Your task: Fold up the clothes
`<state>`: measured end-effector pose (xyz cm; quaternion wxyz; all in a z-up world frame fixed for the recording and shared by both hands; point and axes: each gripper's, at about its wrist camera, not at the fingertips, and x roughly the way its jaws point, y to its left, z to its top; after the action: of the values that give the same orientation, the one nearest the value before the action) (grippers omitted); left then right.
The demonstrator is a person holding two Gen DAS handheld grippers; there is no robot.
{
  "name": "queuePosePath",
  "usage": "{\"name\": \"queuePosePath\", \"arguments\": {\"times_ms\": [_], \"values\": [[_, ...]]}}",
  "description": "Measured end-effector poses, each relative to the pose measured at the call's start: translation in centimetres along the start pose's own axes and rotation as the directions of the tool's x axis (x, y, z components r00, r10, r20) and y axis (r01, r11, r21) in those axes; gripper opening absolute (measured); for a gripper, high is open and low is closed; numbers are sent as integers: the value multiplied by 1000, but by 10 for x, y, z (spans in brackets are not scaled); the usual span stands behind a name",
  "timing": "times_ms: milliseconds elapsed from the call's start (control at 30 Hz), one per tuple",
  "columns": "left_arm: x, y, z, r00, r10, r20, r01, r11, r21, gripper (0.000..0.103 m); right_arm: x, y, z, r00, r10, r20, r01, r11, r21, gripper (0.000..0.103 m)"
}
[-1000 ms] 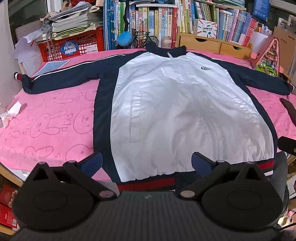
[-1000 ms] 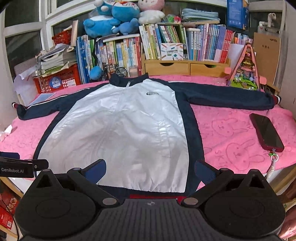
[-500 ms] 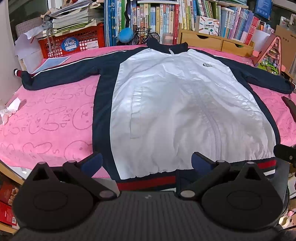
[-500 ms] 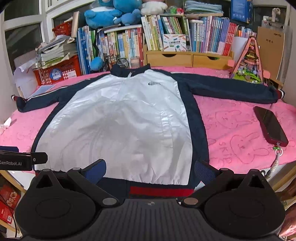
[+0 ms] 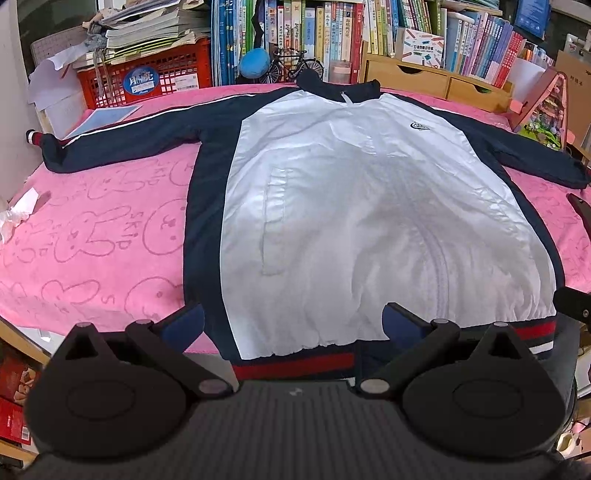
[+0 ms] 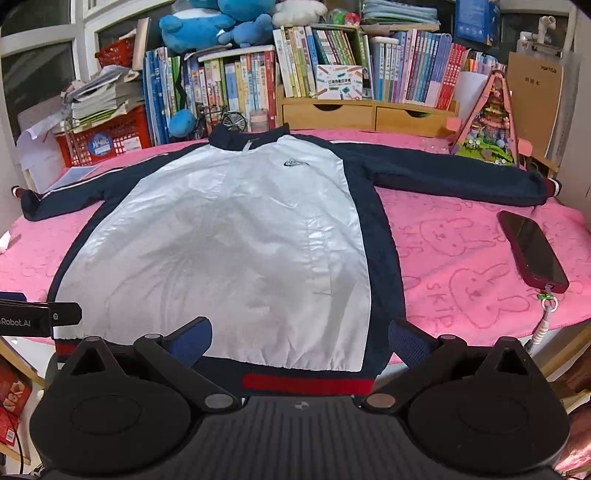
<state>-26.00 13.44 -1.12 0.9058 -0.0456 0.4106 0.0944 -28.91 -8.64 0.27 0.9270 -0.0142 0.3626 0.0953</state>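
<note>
— Where is the jacket (image 5: pixel 369 229) laid?
— Flat on the pink bunny-print blanket (image 5: pixel 92 236), sleeves spread, hem nearest.
— And the tools?
— The left gripper (image 5: pixel 293 321) and right gripper (image 6: pixel 301 334) are held wide, empty, at the hem.

Cluttered room w/ packed bookshelf (image 6: pixel 332 70) along back wall, blue plush toys (image 6: pixel 218 22) on top. Wooden drawer unit (image 6: pixel 365 114) below books. Red plastic crate (image 5: pixel 147 75) at left, stacked w/ papers. Window (image 6: pixel 40 55) at far left, dark outside. Pink bunny-print blanket (image 5: pixel 92 236) over the counter. Even indoor light.
</note>
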Motion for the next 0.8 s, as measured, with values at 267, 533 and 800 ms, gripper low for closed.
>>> {"name": "queuePosePath", "arguments": {"times_ms": [267, 533, 800], "values": [[4, 7, 18, 999, -3, 46, 2, 1000, 21, 103, -2, -14, 12, 996, 13, 90, -9, 999, -41, 103], [51, 7, 80, 996, 10, 93, -10, 1000, 2, 103, 36, -146, 76, 901, -237, 362, 200, 970, 137, 103], [113, 11, 112, 998, 28, 49, -27, 999, -24, 103, 132, -339, 148, 887, -372, 273, 184, 828, 529, 103]]}}
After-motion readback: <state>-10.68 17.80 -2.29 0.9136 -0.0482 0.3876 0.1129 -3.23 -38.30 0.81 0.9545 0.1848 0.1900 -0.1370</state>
